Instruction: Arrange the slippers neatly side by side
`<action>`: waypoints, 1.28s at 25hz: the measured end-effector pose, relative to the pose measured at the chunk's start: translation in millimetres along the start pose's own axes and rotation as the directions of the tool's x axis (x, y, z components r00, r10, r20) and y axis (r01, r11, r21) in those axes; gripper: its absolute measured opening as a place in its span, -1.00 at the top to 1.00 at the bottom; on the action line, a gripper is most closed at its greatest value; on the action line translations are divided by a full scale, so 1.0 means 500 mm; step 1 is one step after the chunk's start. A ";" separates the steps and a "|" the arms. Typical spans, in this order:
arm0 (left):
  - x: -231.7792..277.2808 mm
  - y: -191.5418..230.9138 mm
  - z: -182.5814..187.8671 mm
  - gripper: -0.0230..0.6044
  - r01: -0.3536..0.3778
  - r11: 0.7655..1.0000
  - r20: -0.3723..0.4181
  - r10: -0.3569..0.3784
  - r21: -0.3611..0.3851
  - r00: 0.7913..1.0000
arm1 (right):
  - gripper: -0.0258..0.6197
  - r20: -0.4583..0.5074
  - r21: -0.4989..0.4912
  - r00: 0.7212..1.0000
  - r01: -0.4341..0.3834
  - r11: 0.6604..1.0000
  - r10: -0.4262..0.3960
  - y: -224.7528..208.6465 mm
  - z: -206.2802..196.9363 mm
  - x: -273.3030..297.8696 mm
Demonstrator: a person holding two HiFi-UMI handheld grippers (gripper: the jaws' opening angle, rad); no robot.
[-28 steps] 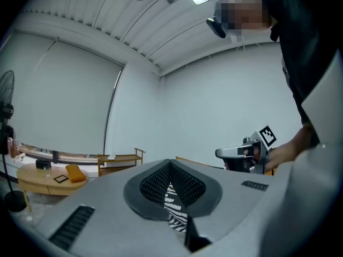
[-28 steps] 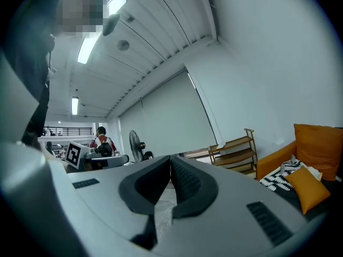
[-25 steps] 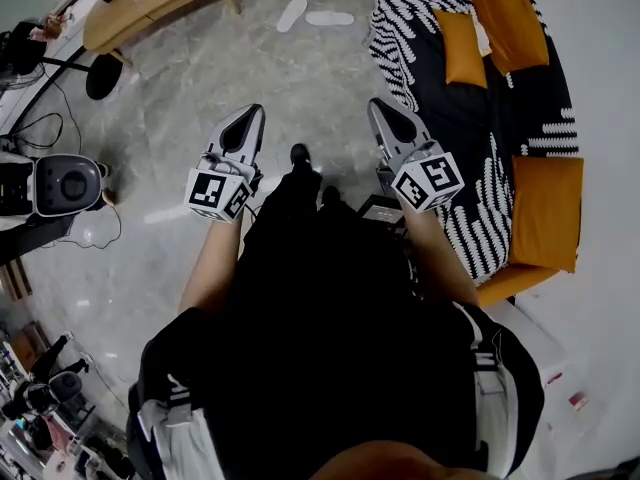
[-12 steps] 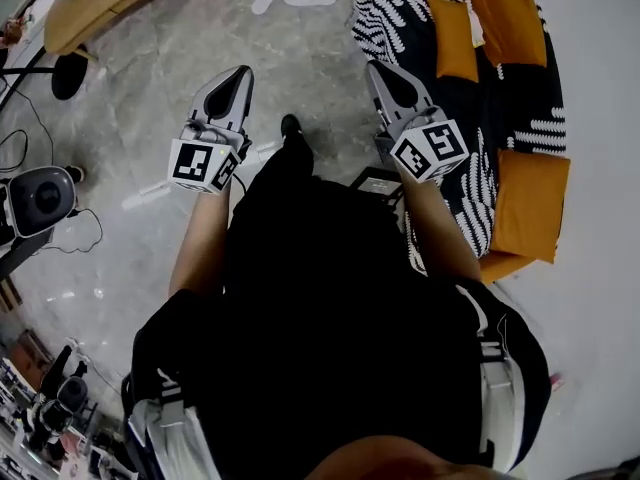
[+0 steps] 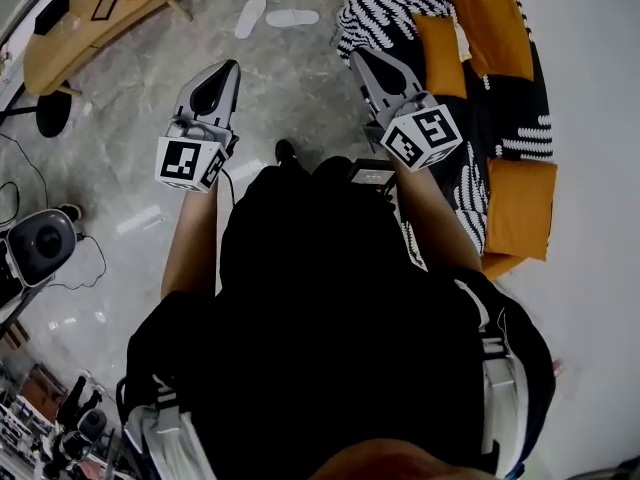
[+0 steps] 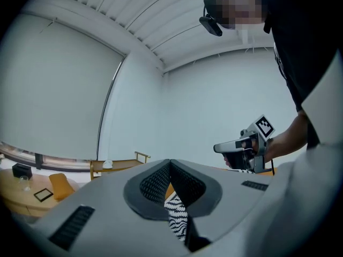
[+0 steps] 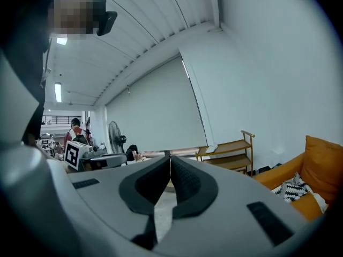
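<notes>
- Lying on the floor (image 5: 300, 88) at the far side, between the desk (image 5: 90, 28) on the left and the sofa (image 5: 500, 18) on the right: two white slippers, well apart from both hand-held grippers.
- Left slipper (image 5: 250, 15): long axis slanted. Right slipper (image 5: 294, 17): long axis left to right. The two form an angle, so they are not yet side by side.
- Left hand-held gripper (image 5: 231, 66): clenched, empty, pointing far. It is the nearer one, and the slippers lie ahead and slightly to its right.
- Right hand-held gripper (image 5: 358, 56): clenched, empty. The slippers lie ahead and to its left.
- Head view: the only one showing the slippers.
- Gripper views: both look level across the room, each catching the other hand-held gripper, neither the slippers.
</notes>
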State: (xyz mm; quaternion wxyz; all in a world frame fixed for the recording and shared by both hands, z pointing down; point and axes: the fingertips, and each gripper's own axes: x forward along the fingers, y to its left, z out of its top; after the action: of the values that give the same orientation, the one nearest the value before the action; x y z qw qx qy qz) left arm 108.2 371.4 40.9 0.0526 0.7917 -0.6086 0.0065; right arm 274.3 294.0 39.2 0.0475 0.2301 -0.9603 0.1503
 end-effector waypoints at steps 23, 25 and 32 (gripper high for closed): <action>0.274 0.262 -0.031 0.88 -0.119 0.991 -0.055 0.115 -0.064 0.992 | 0.82 -0.035 0.041 0.996 -0.079 0.996 0.080 -0.249 0.045 0.331; 0.317 0.312 -0.032 0.88 -0.133 0.989 -0.062 0.129 -0.068 0.990 | 0.83 -0.058 0.025 0.993 -0.100 0.995 0.101 -0.276 0.052 0.398; 0.479 0.442 -0.022 0.88 -0.202 0.976 -0.074 0.196 -0.077 0.978 | 0.83 -0.098 0.004 0.979 -0.180 0.984 0.179 -0.391 0.077 0.574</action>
State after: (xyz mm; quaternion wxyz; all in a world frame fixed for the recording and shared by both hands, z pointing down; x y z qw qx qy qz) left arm -42.4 85.5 86.3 0.1050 0.7232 -0.6824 0.0124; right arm 107.2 -6.5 100.6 0.0812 0.1348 -0.9741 0.1625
